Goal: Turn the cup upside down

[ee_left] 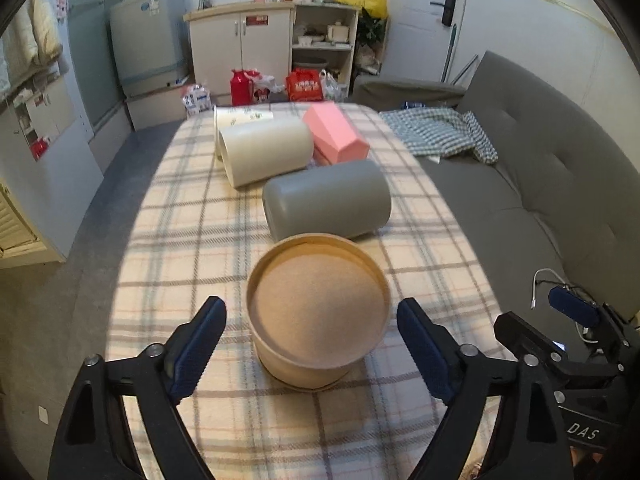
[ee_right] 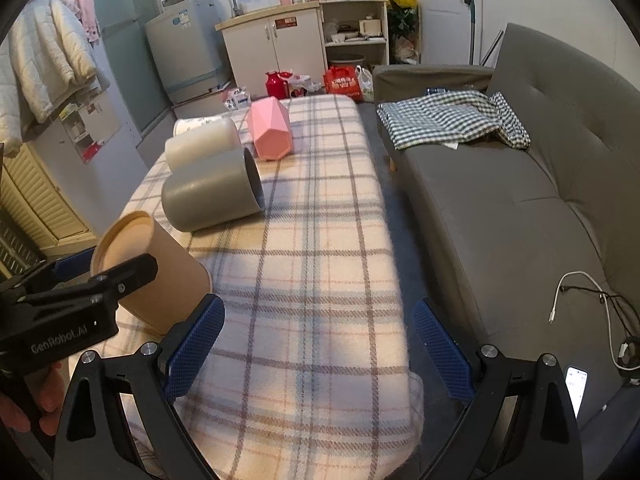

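A brown paper cup (ee_left: 318,312) stands upside down on the plaid-covered table (ee_left: 192,240), its base facing up. My left gripper (ee_left: 312,340) is open, its blue pads on either side of the cup without touching it. The cup also shows in the right wrist view (ee_right: 160,268), at the left, with the left gripper's black finger (ee_right: 120,276) in front of it. My right gripper (ee_right: 316,340) is open and empty over the near right part of the table.
A grey cup (ee_left: 328,204), a white cup (ee_left: 264,150), another white cup behind it (ee_left: 240,116) and a pink faceted cup (ee_left: 336,132) lie on their sides farther back. A grey sofa (ee_right: 520,208) runs along the right, with a checked cloth (ee_right: 448,116) and cables (ee_right: 592,304).
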`<state>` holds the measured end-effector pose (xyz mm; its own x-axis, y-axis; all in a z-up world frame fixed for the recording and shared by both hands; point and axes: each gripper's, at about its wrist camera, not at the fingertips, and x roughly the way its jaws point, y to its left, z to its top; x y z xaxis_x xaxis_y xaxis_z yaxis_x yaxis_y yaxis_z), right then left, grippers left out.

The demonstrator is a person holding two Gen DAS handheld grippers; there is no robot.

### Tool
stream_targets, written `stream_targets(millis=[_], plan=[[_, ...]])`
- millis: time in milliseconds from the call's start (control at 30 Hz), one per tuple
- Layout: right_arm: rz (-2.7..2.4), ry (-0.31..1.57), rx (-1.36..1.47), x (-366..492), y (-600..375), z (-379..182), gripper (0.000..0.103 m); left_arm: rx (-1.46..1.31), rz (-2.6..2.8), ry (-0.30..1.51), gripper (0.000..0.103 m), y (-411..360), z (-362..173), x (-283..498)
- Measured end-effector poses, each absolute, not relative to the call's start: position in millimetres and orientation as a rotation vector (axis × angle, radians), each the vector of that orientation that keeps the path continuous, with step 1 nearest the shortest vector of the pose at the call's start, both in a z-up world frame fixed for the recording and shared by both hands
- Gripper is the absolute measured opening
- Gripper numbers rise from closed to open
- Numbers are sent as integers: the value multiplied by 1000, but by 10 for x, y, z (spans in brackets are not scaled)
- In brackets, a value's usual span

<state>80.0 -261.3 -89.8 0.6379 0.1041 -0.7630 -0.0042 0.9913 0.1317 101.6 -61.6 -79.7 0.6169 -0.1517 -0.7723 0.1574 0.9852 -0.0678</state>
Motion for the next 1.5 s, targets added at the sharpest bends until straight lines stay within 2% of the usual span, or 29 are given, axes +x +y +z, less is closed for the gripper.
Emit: stream_targets(millis=[200,433,567,633,733,833,1500], plan=[[77,801,105,591,-2563,-640,96,-7,-153,788,91,-466,-483,728],[113,723,77,293,-2384,-456,96,10,-69,667,92,-233,-349,311],[134,700,52,138,-2209,-462,96,8,-22,601,95,-83,-377,81],[136,685,31,68,-2121,-487,96,4,-14,585,103,-28,-411,-6],[144,673,6,-8,-2025,-538,96,-2,11,559,103,41,-463,-136],[134,674,1,-22,-2009,-569,103,-12,13,561,103,69,-517,-196],[119,690,8,-32,-2052,-671,103,-10,19,577,103,54,-628,-299]])
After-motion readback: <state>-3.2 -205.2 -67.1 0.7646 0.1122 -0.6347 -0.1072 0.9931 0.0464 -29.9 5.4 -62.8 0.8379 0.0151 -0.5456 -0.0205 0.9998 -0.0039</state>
